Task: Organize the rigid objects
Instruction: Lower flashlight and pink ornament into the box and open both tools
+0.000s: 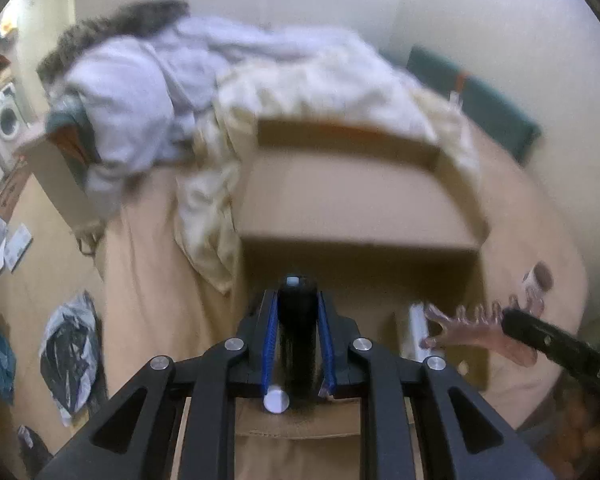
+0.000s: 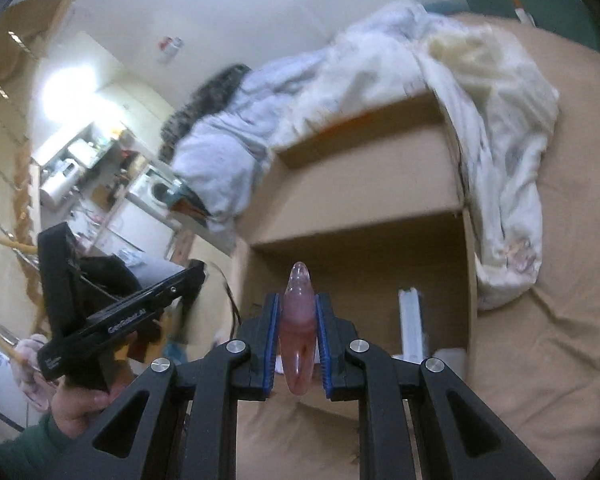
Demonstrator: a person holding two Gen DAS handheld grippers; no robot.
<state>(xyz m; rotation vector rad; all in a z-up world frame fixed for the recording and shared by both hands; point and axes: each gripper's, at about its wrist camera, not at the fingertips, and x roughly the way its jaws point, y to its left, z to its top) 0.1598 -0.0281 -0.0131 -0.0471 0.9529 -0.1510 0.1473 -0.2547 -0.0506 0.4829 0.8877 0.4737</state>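
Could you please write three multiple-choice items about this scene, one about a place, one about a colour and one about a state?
1. Where does the open brown cardboard box stand?
A. on the tan bed sheet
B. on a glass shelf
C. inside the washing machine

2. What colour is the translucent plastic claw hair clip in the right gripper?
A. green
B. pink
C. yellow

3. In what state is the left gripper?
A. wide open and empty
B. shut on a white towel
C. shut on the black cylindrical object

Answers:
1 A: the sheet surrounds the box on the bed.
2 B: the clip looks pink in both views.
3 C: the blue pads press on both sides of the black cylinder.
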